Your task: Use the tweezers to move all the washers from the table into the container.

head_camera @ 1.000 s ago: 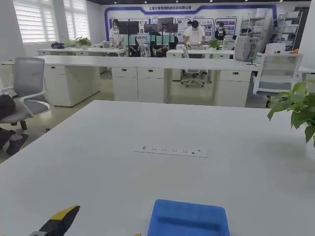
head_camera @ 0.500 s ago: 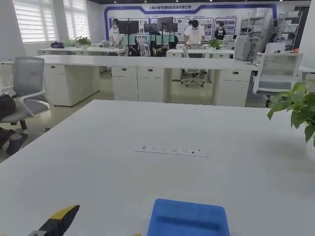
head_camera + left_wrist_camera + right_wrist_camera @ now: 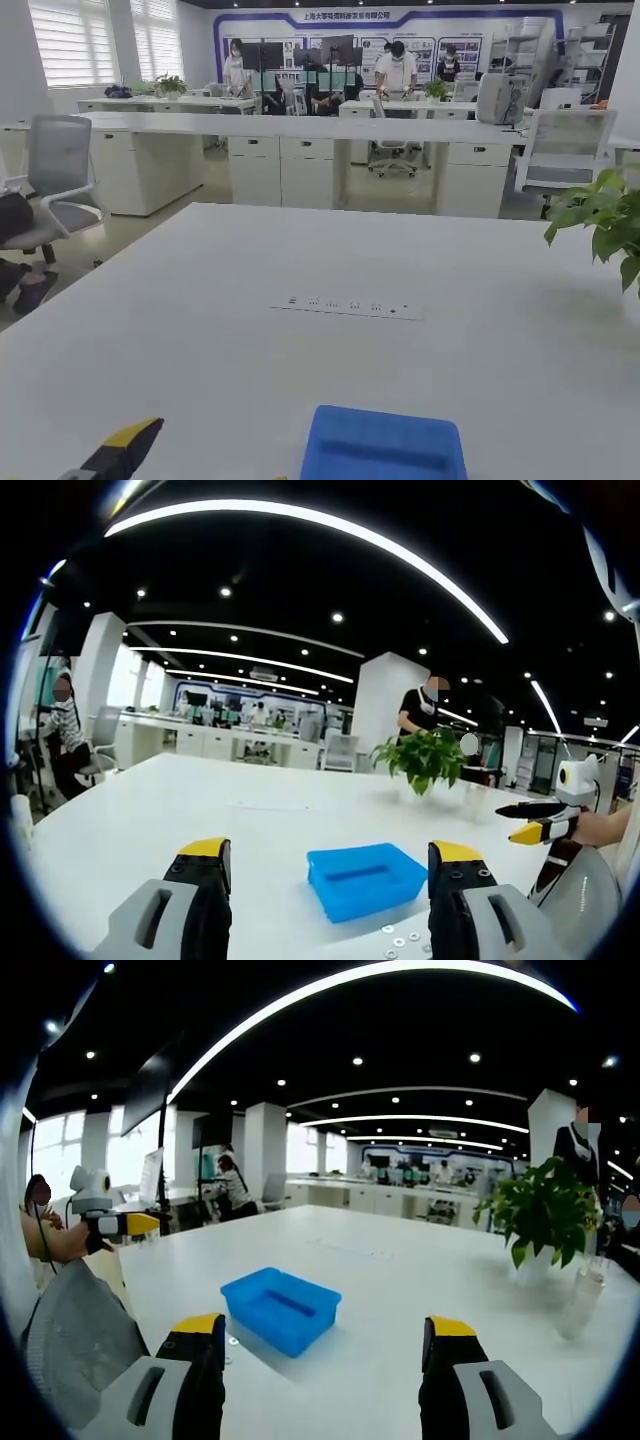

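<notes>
The left hand-held gripper and the right hand-held gripper gaped wide, empty, short of the blue container, just beside which washers lay on the bench, small and flat enough, probably, to slip from tweezers.

The container is seen as bright blue against a plain white table. Just beside the container, the washers are shown silver-grey. The jaws of the left gripper and of the right gripper are coloured black with yellow tips, on grey bodies. Beyond the container, a white socket strip is marked with dark slots, and a plant is shown green.
</notes>
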Action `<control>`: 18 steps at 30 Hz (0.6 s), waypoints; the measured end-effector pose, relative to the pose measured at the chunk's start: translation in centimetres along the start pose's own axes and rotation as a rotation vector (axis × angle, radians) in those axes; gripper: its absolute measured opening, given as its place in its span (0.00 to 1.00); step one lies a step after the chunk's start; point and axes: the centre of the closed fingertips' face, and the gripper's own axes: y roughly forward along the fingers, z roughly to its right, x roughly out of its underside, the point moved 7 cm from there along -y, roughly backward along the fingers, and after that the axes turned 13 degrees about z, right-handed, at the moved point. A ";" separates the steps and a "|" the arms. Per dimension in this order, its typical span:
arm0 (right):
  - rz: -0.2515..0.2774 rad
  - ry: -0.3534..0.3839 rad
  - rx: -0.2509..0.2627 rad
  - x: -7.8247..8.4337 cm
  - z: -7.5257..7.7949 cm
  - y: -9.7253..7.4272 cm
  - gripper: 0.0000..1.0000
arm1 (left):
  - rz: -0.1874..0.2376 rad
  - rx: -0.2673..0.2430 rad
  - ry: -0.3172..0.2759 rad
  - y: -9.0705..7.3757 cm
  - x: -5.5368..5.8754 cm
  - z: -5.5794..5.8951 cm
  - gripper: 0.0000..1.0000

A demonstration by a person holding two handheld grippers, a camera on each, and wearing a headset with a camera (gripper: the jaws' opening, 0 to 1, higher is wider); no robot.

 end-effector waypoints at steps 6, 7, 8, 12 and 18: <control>0.002 0.000 0.000 0.0 0.0 -0.1 0.80 | -0.004 0.003 0.001 0.0 0.1 0.1 0.82; 0.002 -0.001 0.001 0.0 0.0 -0.1 0.80 | -0.005 0.004 -0.001 0.0 0.1 0.2 0.82; 0.002 -0.001 0.001 0.0 0.0 -0.1 0.80 | -0.005 0.004 0.000 0.0 0.1 0.2 0.82; 0.000 -0.002 -0.001 0.0 0.0 -0.1 0.80 | -0.006 0.006 0.001 0.0 0.1 0.3 0.82; -0.001 -0.003 -0.003 0.0 0.0 0.0 0.80 | -0.008 0.009 0.005 0.1 0.1 0.4 0.82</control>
